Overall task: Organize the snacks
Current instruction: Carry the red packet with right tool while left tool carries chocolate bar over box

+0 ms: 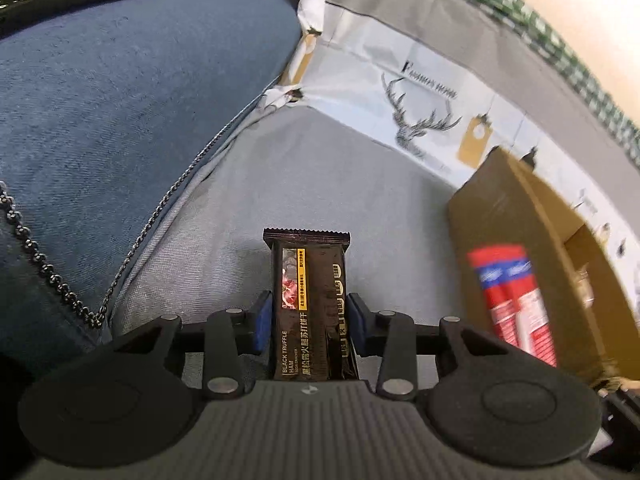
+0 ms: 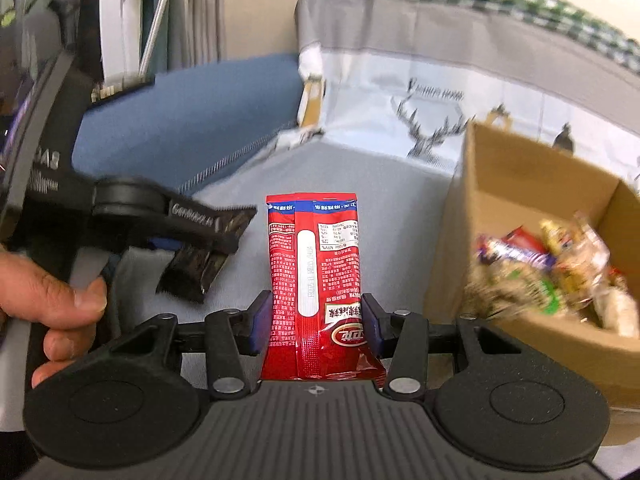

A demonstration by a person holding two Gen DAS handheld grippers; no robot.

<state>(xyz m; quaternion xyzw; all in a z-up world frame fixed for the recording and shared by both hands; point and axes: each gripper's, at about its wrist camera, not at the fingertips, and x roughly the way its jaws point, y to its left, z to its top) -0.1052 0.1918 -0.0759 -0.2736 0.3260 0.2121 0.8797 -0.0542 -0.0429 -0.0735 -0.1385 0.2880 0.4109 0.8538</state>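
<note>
Currently held: my left gripper point(image 1: 310, 322) pinches a dark-brown foil cracker packet point(image 1: 310, 304); my right gripper point(image 2: 316, 326) pinches a red plastic snack sachet point(image 2: 316, 280), probably bound for the brown cardboard box point(image 2: 512, 184).

one black snack packet point(image 1: 310, 304), one red snack packet point(image 2: 316, 280), one cardboard box point(image 2: 516, 200)

front: bare grey cloth point(image 1: 320, 184) | right: cardboard box point(image 2: 520, 184) | left: blue cushion point(image 1: 140, 100)

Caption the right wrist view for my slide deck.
Right gripper clamps a red foil snack packet beside a brown cardboard box of snacks.
</note>
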